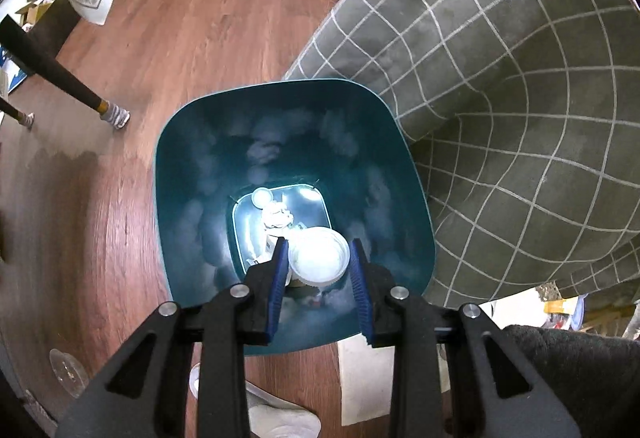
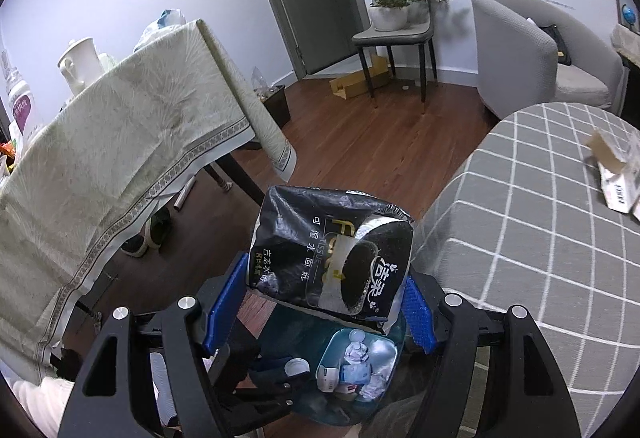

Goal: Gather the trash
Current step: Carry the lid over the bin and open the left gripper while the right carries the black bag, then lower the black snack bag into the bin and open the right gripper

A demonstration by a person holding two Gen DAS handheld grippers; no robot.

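Observation:
A teal trash bin (image 1: 192, 165) stands on the wood floor with crumpled paper and packaging at its bottom. My left gripper (image 1: 320, 262) hangs over the bin's mouth with its jaws apart; a white round cup (image 1: 318, 254) lies between the blue pads, touching neither clearly, and seems to be dropping in. My right gripper (image 2: 324, 302) is shut on a black tissue wrapper (image 2: 332, 250) and holds it above the same bin (image 2: 356, 358), whose trash shows below.
A table with a grey checked cloth (image 1: 500, 97) stands right beside the bin. A dining table with a pale cloth (image 2: 120, 157) and dark legs (image 1: 52, 73) is on the left. A carton (image 2: 616, 173) lies on the checked table. Chairs stand by the far wall.

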